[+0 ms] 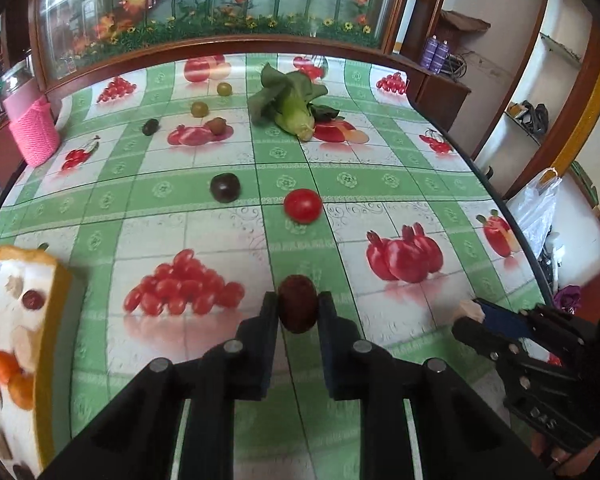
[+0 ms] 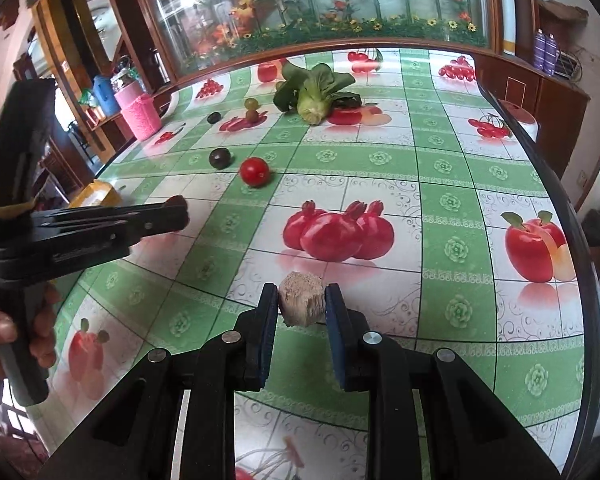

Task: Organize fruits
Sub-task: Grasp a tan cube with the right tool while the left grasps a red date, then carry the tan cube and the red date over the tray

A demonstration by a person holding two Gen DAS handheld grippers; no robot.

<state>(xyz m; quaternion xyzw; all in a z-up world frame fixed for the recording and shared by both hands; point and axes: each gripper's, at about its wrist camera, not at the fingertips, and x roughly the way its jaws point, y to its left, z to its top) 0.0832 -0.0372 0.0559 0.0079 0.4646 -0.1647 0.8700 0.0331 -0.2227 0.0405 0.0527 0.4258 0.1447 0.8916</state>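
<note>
My left gripper (image 1: pixel 298 306) is shut on a dark red jujube (image 1: pixel 298 302), held above the table. My right gripper (image 2: pixel 302 304) is shut on a beige chunk of fruit (image 2: pixel 302 298); it shows at the right of the left wrist view (image 1: pixel 470 312). A yellow-rimmed white tray (image 1: pixel 56 280) at the left holds oranges (image 1: pixel 4 366) and a dark fruit (image 1: pixel 33 299). On the table lie a red tomato (image 1: pixel 302 205), a dark plum (image 1: pixel 225 187), a small dark fruit (image 1: pixel 151 126), and green and brown small fruits (image 1: pixel 199 109).
A leafy green vegetable (image 1: pixel 294 106) lies at the far middle of the fruit-print tablecloth (image 1: pixel 380 184). A pink knitted basket (image 1: pixel 36 132) stands at the far left edge. A glass cabinet (image 1: pixel 220 4) backs the table. A plastic bag (image 1: pixel 534 208) hangs off the right.
</note>
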